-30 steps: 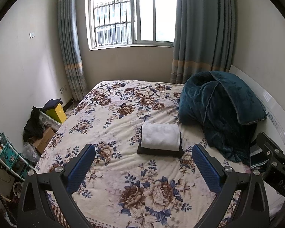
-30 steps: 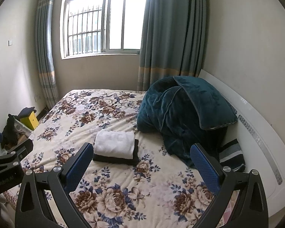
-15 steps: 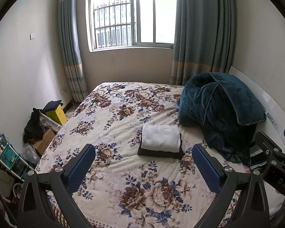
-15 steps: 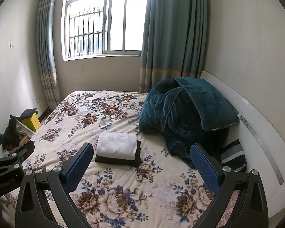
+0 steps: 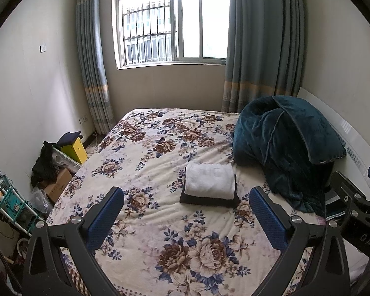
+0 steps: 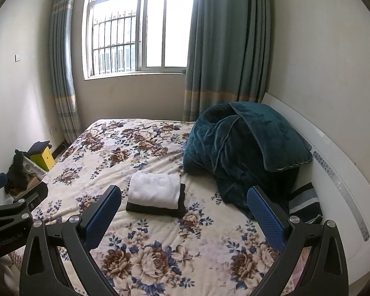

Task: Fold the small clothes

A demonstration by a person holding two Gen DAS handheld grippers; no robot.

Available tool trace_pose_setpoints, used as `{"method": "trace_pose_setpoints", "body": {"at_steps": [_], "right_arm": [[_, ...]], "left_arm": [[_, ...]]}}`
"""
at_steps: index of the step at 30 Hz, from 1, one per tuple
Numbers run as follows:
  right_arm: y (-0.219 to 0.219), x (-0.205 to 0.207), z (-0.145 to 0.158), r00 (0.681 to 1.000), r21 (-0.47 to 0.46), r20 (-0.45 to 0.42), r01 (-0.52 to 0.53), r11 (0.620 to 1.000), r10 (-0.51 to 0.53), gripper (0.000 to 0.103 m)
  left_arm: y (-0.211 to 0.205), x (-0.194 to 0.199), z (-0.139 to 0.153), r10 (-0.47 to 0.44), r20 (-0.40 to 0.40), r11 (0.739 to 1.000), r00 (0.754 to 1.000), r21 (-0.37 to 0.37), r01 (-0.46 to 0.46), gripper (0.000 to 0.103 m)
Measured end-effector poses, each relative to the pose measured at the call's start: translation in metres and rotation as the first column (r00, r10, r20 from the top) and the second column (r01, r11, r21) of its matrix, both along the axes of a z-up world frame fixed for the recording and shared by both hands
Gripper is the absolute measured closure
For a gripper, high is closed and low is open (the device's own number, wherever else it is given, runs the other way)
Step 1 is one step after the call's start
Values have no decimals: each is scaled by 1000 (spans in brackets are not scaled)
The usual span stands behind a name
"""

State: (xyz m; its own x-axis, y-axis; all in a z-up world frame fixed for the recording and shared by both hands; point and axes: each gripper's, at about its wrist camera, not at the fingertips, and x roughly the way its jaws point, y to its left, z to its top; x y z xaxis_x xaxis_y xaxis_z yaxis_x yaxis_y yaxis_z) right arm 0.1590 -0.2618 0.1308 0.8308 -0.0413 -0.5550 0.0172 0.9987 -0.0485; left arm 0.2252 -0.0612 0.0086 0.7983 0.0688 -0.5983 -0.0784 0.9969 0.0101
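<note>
Left wrist view: the left gripper (image 5: 185, 212) is held above the near end of the bed (image 5: 145, 162), its jaws spread wide with nothing between the blue pads (image 5: 105, 218). A folded white garment (image 5: 209, 180) lies squarely on top of a folded black garment (image 5: 208, 200), the pair forming a small stack on the floral bedspread, right of the bed's middle. The stack sits beyond the fingertips and is not touched by them. A dark teal blanket (image 5: 286, 145) is heaped just to the right of the stack, against the white headboard (image 5: 352, 145). The right gripper (image 5: 352, 212) shows partly at the right edge of this view. On the floor left of the bed stand a yellow box (image 5: 75, 149), a cardboard box (image 5: 59, 182) and a pile of dark clothing (image 5: 45, 165). A barred window (image 5: 170, 22) with grey-blue curtains (image 5: 261, 42) fills the far wall.

Right wrist view: the right gripper (image 6: 185, 209) likewise hangs over the near part of the bed (image 6: 106, 153), jaws fully apart and empty. The white garment (image 6: 155, 190) on the black garment (image 6: 157, 209) lies ahead, nearer the left pad (image 6: 103, 215), untouched. The teal blanket (image 6: 241, 143) rises just right of the stack. A striped cloth (image 6: 304, 203) is wedged between blanket and headboard (image 6: 333, 162). The left gripper (image 6: 12, 209) appears in part at the left edge.
</note>
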Motion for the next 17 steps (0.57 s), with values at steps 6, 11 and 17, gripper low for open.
{"method": "trace_pose_setpoints", "body": {"at_steps": [6,11,17], "right_arm": [[1,1,1,1000,-2,0,-2,1000,2,0],[3,1,0,1000,-2,-1,-1,1000,1,0],[2,0,0,1000,-2,0,-2,1000,2,0]], "left_arm": [[2,-1,1,7,-3,1000,1000,-1,-7,0],[4,-2,3,13,-2,1000,1000,-1,-13,0],[5,-8,4,18,14,1000,1000,0,-18,0]]}}
